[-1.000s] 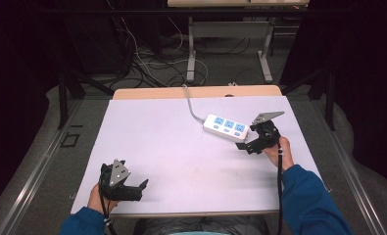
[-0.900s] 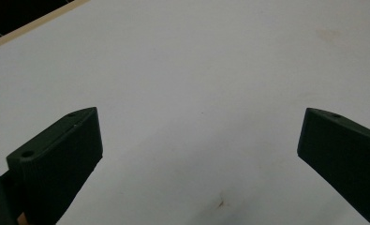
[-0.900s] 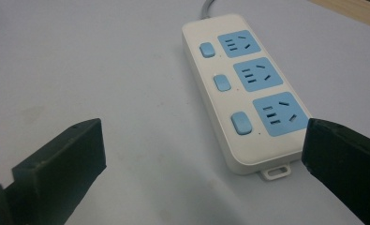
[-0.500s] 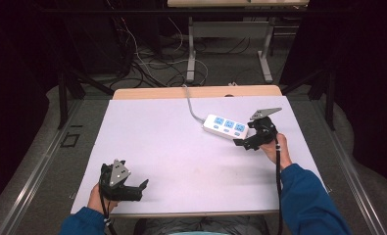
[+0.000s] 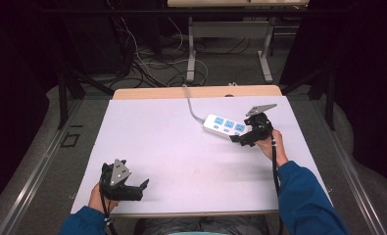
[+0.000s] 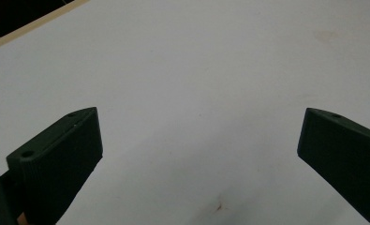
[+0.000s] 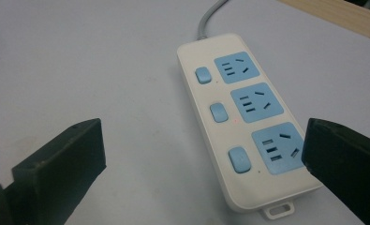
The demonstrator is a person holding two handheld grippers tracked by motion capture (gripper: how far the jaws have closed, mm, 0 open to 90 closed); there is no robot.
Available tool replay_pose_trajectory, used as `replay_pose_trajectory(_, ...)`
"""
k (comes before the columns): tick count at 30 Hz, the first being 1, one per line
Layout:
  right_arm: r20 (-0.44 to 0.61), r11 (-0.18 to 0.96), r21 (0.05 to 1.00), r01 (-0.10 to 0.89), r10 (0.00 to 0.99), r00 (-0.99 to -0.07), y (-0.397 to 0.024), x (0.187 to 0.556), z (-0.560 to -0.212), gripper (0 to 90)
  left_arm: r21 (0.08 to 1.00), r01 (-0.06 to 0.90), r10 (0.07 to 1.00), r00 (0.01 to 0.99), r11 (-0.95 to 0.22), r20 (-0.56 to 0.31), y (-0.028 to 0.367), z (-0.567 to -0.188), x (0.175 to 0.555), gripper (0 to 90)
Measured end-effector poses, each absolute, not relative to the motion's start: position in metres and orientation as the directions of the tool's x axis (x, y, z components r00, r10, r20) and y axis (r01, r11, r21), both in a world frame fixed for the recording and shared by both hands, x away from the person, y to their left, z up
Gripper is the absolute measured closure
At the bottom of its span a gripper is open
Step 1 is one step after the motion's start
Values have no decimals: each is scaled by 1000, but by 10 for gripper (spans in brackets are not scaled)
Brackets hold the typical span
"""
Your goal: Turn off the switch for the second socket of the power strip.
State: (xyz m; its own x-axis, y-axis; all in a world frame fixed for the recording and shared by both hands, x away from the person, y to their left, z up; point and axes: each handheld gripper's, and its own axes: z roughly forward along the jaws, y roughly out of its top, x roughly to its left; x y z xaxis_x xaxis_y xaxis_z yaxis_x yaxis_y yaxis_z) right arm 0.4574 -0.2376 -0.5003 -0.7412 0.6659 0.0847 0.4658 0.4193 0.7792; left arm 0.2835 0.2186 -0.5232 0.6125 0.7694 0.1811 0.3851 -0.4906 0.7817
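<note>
Left gripper [image 5: 143,185]: lay at the lower left of the high view, near the table's near edge, jaws spread wide with nothing between them.
White tabletop [image 5: 171,147]: the broad middle lay bare between the two grippers.
Right gripper [image 5: 236,139]: sat right of centre, jaws wide apart, gripping nothing, tips just beside the strip's near end.
White three-socket power strip with blue outlets [image 5: 226,126]: lay flat at the upper right of the tabletop, its grey cord [image 5: 191,105] running toward the far wooden edge [image 5: 196,92].
Right gripper view: showed three blue switches [image 7: 218,113] and a mounting tab; the high view was too small to show them.
</note>
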Motion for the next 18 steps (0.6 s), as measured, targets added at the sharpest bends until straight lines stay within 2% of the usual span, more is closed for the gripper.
replay_pose_trajectory(18, 83, 386, 795, 468, 695, -714, -226, 471, -500, 0, 777, 389, 767, 616, -495, 181, 218, -523, 284, 1)
